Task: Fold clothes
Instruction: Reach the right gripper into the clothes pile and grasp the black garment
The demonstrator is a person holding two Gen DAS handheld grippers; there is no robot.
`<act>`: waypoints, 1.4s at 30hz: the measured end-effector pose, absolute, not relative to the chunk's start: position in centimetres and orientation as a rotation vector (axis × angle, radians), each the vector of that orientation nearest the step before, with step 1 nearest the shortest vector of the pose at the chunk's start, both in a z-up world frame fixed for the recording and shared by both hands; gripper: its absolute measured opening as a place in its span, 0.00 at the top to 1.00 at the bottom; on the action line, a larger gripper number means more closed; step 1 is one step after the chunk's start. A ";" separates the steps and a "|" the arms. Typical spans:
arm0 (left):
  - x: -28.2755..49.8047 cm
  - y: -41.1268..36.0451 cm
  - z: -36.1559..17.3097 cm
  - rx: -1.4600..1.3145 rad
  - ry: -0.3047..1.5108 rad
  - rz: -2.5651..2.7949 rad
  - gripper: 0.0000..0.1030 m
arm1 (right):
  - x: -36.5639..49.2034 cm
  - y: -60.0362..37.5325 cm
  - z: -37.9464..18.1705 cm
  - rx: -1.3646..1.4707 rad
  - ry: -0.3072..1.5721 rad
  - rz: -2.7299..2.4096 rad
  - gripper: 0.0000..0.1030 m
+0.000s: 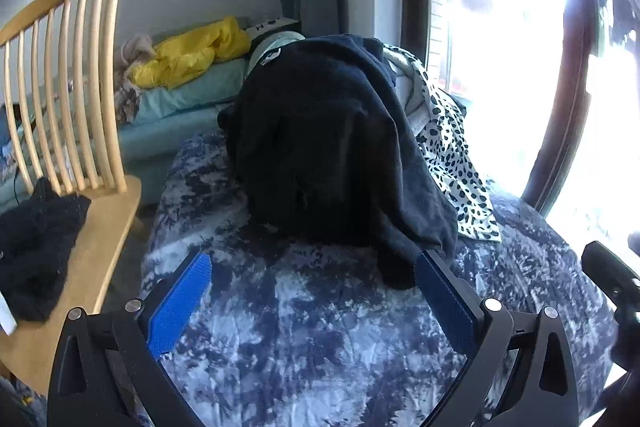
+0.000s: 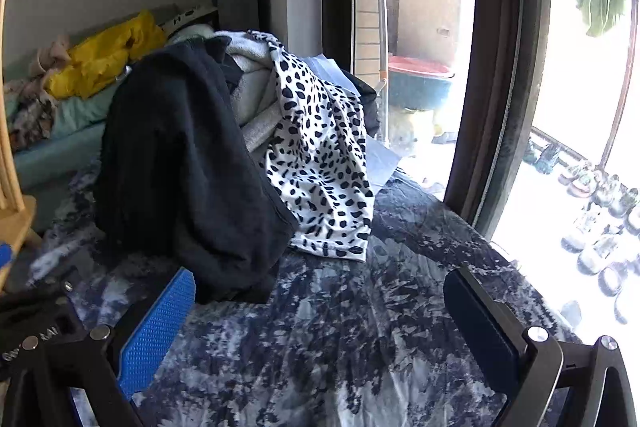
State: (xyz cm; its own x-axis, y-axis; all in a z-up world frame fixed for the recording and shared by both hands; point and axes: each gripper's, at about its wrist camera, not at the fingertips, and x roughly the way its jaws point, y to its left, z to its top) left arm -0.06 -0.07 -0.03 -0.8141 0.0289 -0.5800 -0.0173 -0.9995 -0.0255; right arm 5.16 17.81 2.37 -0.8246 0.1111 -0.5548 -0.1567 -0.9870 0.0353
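Observation:
A heap of clothes sits on a bed with a blue-and-white mottled cover point(image 1: 304, 327) point(image 2: 360, 327). A black garment point(image 1: 332, 147) point(image 2: 180, 163) drapes over the top and front of the heap. Beside it hangs a white cloth with black spots point(image 1: 456, 163) point(image 2: 324, 163), over a grey-white garment point(image 2: 252, 83). My left gripper point(image 1: 316, 267) is open just in front of the black garment's lower hem, holding nothing. My right gripper point(image 2: 320, 283) is open too, its blue left pad point(image 2: 160, 331) close to the hem.
A wooden slatted bench point(image 1: 80, 131) stands left of the bed with a black knitted item point(image 1: 36, 247) on its seat. Behind lies a teal mattress point(image 1: 188, 95) with a yellow jacket point(image 1: 188, 55). A bright glass door point(image 2: 500, 67) runs along the right; shoes point(image 2: 600, 219) line up outside.

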 end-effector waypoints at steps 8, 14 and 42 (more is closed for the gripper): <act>-1.1 -1.3 -0.2 -1.013 0.027 2.914 0.00 | 1.3 18.0 1.7 -0.981 0.164 2.894 0.01; -1.8 -4.8 -0.4 -1.118 -0.164 2.856 0.00 | -1.6 18.1 1.2 -1.069 0.198 2.909 0.01; -4.6 -5.5 -0.7 -1.143 -0.320 2.773 0.00 | -22.9 16.2 0.3 -1.244 0.400 3.112 0.02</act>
State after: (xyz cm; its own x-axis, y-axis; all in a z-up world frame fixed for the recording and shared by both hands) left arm -4.61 -5.50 -0.67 -0.7061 0.1944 -0.6809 -0.0342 -0.9698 -0.2414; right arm -22.94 16.20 0.30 -0.7047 -0.2996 -0.6431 0.1270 -0.9451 0.3011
